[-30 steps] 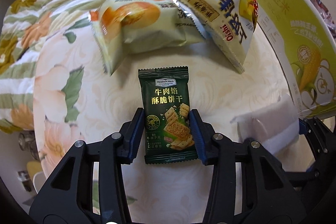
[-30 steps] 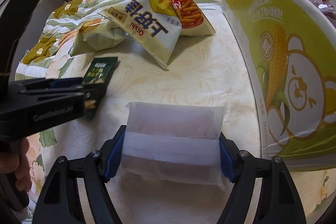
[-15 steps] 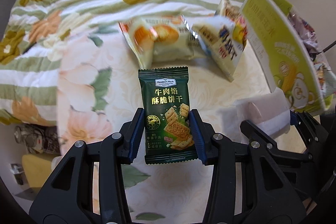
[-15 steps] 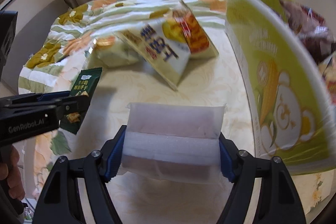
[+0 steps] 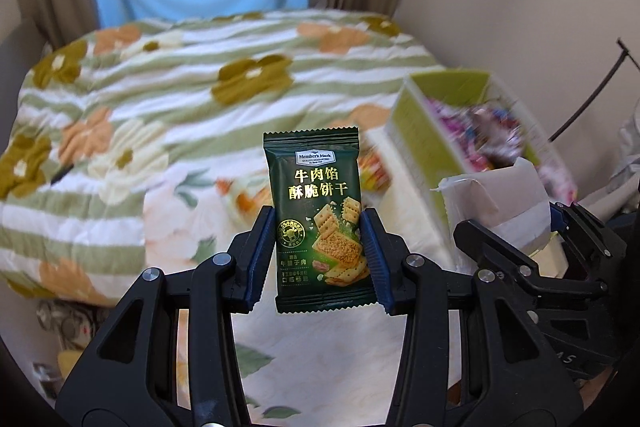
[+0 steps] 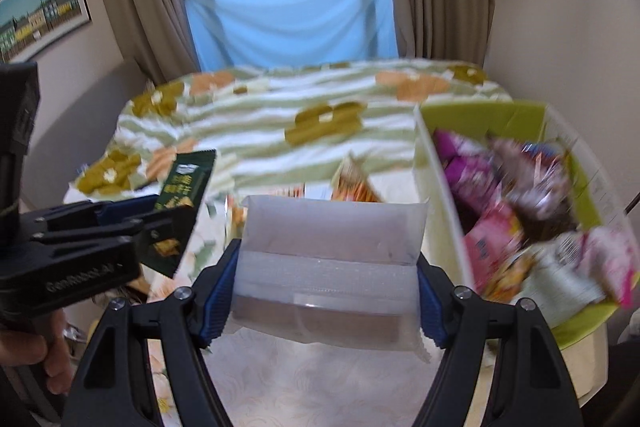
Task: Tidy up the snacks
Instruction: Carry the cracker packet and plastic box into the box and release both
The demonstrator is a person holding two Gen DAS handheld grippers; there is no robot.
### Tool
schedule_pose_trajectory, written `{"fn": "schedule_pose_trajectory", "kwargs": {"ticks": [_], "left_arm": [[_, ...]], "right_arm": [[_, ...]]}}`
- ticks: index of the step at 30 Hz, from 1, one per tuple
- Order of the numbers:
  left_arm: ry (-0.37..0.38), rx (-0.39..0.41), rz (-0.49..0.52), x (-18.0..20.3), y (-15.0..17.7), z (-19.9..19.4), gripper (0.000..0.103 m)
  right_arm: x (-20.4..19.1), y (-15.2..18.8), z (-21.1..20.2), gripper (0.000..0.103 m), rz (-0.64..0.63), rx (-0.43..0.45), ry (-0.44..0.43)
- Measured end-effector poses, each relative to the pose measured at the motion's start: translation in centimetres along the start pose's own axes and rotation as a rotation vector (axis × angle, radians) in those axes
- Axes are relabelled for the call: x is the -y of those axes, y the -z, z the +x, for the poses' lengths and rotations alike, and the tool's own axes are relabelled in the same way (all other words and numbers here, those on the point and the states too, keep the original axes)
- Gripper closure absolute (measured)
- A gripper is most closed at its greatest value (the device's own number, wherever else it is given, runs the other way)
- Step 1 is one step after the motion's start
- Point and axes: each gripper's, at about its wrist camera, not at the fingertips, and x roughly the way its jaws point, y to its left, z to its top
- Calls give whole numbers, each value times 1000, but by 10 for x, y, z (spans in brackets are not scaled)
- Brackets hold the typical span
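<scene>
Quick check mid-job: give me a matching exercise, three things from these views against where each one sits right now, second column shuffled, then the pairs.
Things:
1. green cracker packet
2. translucent white packet
3. pink and purple snack bags

Places:
A. inside the green box
B. clamped in the left gripper
C. clamped in the right gripper

Pairs: 1-B, 2-C, 3-A
</scene>
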Motion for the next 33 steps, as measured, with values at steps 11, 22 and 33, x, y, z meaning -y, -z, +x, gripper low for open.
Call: {"fn": "schedule_pose_trajectory", "kwargs": {"ticks": [11,22,33], "left_arm": [[113,64,-3,131,-54,10,63],[134,-36,19,266,-53,83,63],[-8,-90,52,289,-29,99,0]], "right_arm": [[108,-42,-53,31,44,62,-10],[231,-47,-69,31,54,31,22],[279,-42,-64,31,101,-6,-17]]}}
